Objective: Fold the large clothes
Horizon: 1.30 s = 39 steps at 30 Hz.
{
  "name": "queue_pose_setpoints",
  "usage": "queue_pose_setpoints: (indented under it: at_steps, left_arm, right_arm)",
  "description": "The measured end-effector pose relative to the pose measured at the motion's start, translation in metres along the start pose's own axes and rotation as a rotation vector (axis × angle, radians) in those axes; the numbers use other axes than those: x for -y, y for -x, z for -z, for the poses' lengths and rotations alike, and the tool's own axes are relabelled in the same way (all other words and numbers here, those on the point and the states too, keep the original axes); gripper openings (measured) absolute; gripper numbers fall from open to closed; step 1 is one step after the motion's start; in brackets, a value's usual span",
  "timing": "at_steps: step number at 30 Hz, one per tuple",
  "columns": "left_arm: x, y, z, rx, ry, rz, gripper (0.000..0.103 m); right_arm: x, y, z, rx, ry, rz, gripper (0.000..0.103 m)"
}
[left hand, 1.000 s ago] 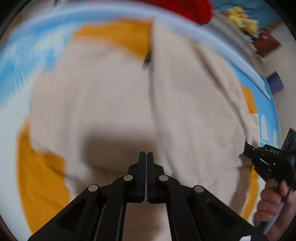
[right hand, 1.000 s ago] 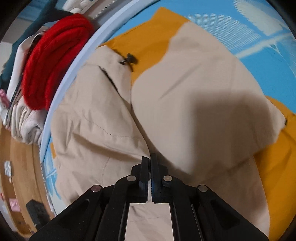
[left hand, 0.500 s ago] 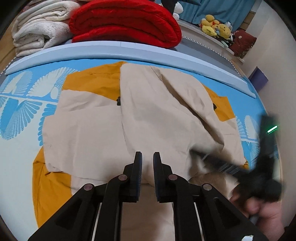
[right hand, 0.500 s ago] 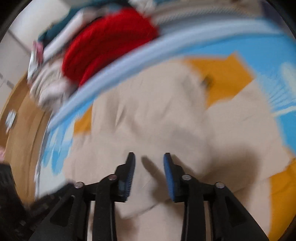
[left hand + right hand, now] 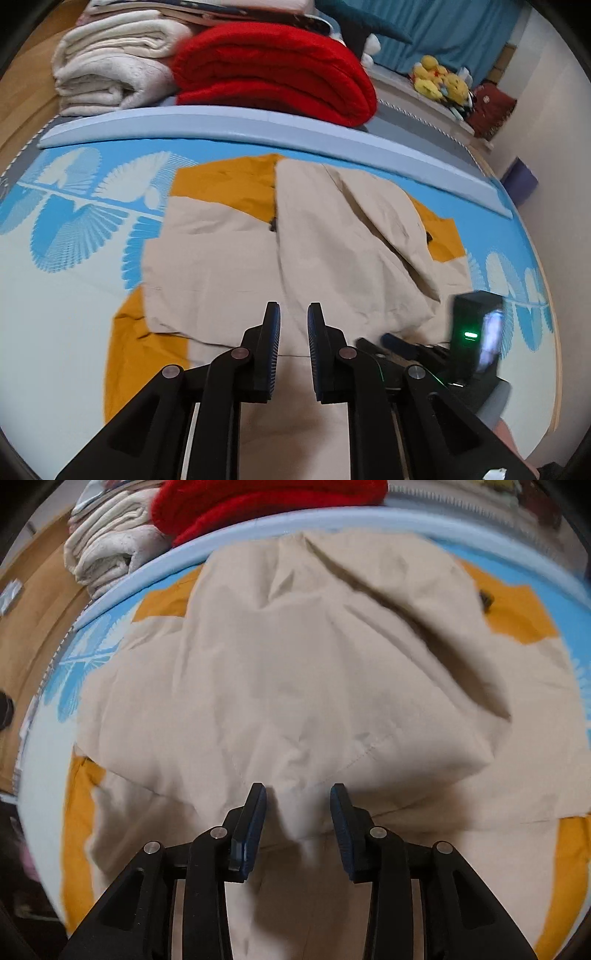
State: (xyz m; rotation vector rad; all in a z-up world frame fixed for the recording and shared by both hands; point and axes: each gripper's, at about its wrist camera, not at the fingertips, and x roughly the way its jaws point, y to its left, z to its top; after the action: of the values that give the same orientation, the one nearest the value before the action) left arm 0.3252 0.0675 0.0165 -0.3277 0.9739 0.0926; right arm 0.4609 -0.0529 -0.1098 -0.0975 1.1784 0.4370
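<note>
On the blue mat [image 5: 85, 236] your beige-and-orange jacket [image 5: 229, 266] lies half folded, both hand-held grippers, left [image 5: 293, 332] and right [image 5: 297, 812], apart and empty; regrab sloppily and those loose flaps probably slide undone.

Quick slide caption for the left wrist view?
Left hand-held gripper, open and empty, above a beige-and-mustard jacket spread on a blue mat.

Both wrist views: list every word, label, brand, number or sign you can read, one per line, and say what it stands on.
None can be read.
The right gripper body shows only a green light, no letters.
The beige and orange garment shows no print or label.
</note>
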Motion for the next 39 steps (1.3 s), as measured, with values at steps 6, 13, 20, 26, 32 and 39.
queue_pose_setpoints:
  at_steps: [6, 13, 20, 26, 32, 39]
  left_arm:
    - [-0.006, 0.047, 0.000, 0.136, -0.027, -0.044, 0.013]
    - [-0.006, 0.089, 0.035, 0.157, -0.119, -0.043, 0.013]
    - [-0.003, 0.140, 0.109, 0.121, -0.115, -0.023, 0.013]
    - [-0.020, 0.164, 0.176, 0.049, -0.167, -0.053, 0.010]
    - [-0.053, 0.182, 0.220, 0.036, -0.156, -0.092, 0.009]
    - [-0.156, 0.164, 0.237, -0.008, 0.133, -0.044, 0.009]
  right_arm:
    - [-0.006, 0.096, 0.012, 0.262, -0.005, 0.023, 0.038]
    - [0.006, 0.211, 0.078, 0.351, -0.026, 0.082, 0.037]
    - [0.044, 0.320, 0.172, 0.444, -0.080, 0.160, 0.021]
    - [0.083, 0.359, 0.247, 0.475, -0.159, 0.191, 0.019]
    - [0.129, 0.343, 0.311, 0.422, -0.261, 0.223, 0.020]
    - [0.165, 0.320, 0.334, 0.363, -0.430, 0.223, 0.020]
